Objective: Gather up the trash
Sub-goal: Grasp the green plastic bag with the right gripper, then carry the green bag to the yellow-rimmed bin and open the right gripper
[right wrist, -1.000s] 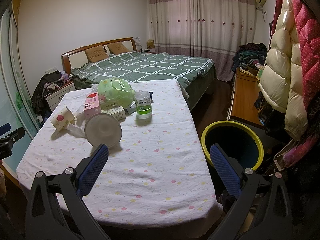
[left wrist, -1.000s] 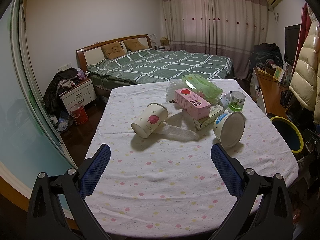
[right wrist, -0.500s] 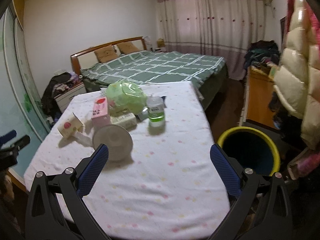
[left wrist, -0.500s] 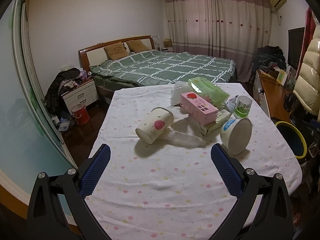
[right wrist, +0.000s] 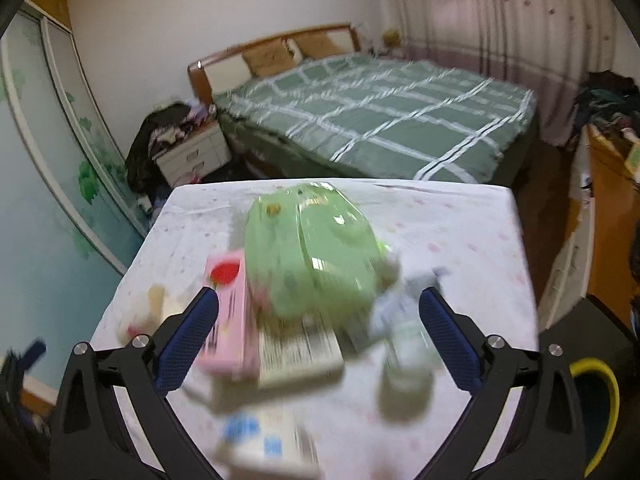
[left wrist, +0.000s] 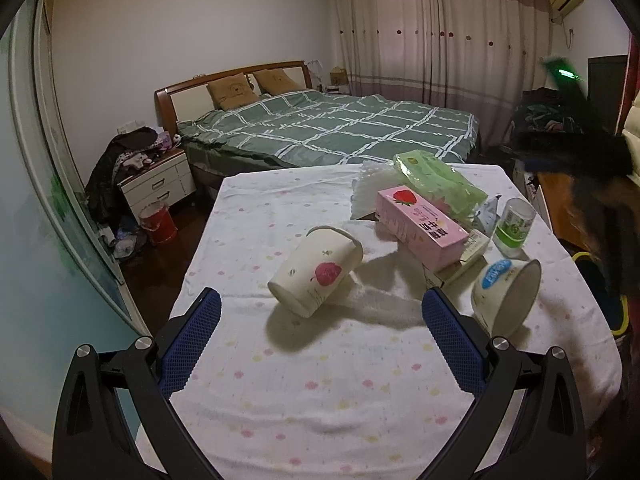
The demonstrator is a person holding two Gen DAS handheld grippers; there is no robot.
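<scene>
Trash lies on a table with a dotted white cloth [left wrist: 320, 368]. A tipped paper cup [left wrist: 316, 270] with a strawberry print lies just ahead of my open, empty left gripper [left wrist: 320, 330]. A pink carton [left wrist: 422, 226], a green plastic bag [left wrist: 438, 186], a small clear bottle [left wrist: 514, 226] and a tipped white bowl [left wrist: 506, 298] lie to its right. My right gripper [right wrist: 318, 328] is open and empty above the pile, over the green bag [right wrist: 312, 256], pink carton [right wrist: 230, 312] and bottle [right wrist: 406, 354]; this view is blurred.
A yellow-rimmed blue bin [right wrist: 596, 404] stands on the floor right of the table. A bed [left wrist: 332, 128] lies beyond the table, a nightstand [left wrist: 158, 182] and red bucket [left wrist: 158, 222] at left. A wooden desk [right wrist: 612, 184] runs along the right.
My right gripper has swung left and forward, from beside the table to over the trash pile. My left gripper has moved closer to the paper cup.
</scene>
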